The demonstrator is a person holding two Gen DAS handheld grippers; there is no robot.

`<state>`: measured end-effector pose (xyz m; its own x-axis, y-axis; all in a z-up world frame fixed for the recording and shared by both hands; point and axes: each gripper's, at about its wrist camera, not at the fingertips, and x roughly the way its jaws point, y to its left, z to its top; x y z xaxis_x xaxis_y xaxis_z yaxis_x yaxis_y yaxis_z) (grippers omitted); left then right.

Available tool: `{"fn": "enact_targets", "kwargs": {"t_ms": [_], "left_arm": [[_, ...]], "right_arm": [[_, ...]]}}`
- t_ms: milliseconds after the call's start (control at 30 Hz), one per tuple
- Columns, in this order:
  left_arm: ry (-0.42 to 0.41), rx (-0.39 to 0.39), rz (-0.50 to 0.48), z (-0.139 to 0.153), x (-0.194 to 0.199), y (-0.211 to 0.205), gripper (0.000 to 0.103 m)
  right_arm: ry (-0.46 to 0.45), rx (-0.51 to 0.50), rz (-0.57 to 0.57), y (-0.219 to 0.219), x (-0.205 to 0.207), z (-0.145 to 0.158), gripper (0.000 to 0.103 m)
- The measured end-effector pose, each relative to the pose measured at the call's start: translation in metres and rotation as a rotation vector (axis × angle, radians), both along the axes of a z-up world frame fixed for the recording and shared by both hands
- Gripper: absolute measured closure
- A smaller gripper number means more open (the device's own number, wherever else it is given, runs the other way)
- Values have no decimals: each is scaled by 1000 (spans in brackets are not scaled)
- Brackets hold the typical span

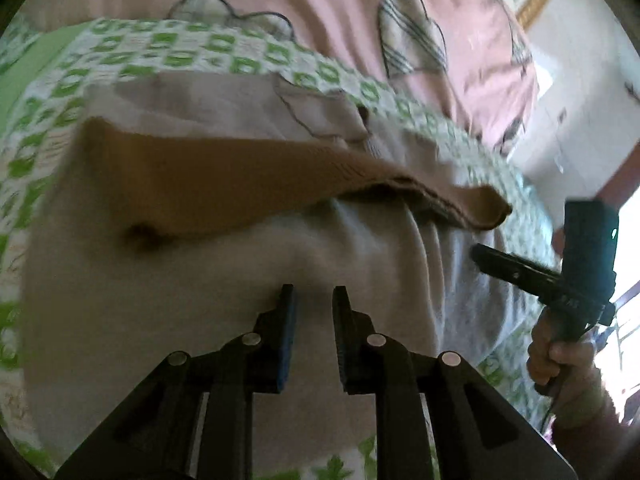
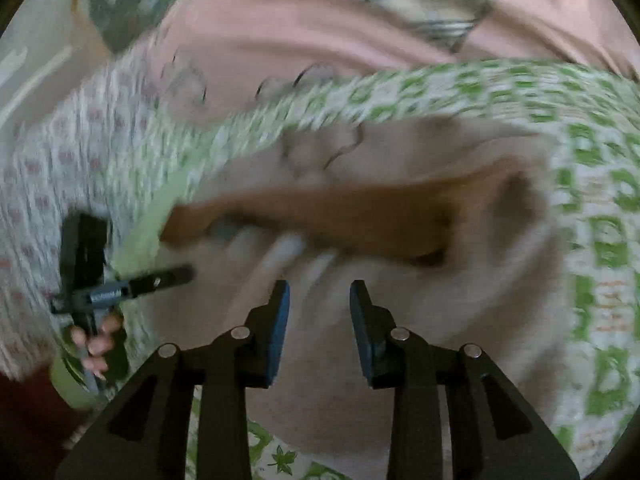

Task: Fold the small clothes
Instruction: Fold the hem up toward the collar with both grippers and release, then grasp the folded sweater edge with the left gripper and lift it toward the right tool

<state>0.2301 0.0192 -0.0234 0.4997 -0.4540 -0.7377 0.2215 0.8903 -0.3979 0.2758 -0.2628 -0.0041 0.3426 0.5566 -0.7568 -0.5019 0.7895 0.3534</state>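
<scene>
Hands (image 1: 560,360) low over beige garment (image 1: 200,280)

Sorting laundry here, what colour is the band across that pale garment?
Brown band on the beige garment; clearest in the left wrist view.

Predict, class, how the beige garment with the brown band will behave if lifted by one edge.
The beige garment would probably sag and drape, since it already lies in soft creases on the green patterned sheet. It looks thin, so likely light. Its brown band seems thicker and may hang a little stiffer.

A green-checked bedsheet (image 1: 120,52) carries a beige garment (image 1: 160,300), pink blanket (image 1: 320,12) behind.
</scene>
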Motion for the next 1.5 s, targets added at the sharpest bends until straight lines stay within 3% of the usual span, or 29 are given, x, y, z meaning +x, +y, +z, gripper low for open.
{"fn": "enact_targets", "kwargs": {"t_ms": [133, 267, 400, 467, 733, 1100, 1400, 1500], "left_arm": [[0, 11, 27, 1, 30, 9, 86], [7, 81, 172, 5, 74, 44, 86], [2, 57, 312, 6, 98, 85, 86], [-9, 43, 367, 11, 96, 101, 86], [-34, -50, 432, 21, 23, 122, 81], [49, -133, 312, 5, -96, 71, 75], [121, -224, 339, -19, -140, 61, 67], [125, -246, 363, -24, -145, 64, 59]], "right_arm": [[-5, -145, -3, 7, 31, -12, 71], [-44, -211, -158, -17, 75, -11, 71], [-51, -149, -384, -55, 99, -3, 71], [-47, -90, -432, -69, 98, 2, 71], [-41, 6, -418, -74, 31, 17, 71], [18, 89, -334, -47, -53, 15, 64], [67, 102, -321, -49, -93, 9, 56], [82, 105, -323, -53, -103, 7, 56]]}}
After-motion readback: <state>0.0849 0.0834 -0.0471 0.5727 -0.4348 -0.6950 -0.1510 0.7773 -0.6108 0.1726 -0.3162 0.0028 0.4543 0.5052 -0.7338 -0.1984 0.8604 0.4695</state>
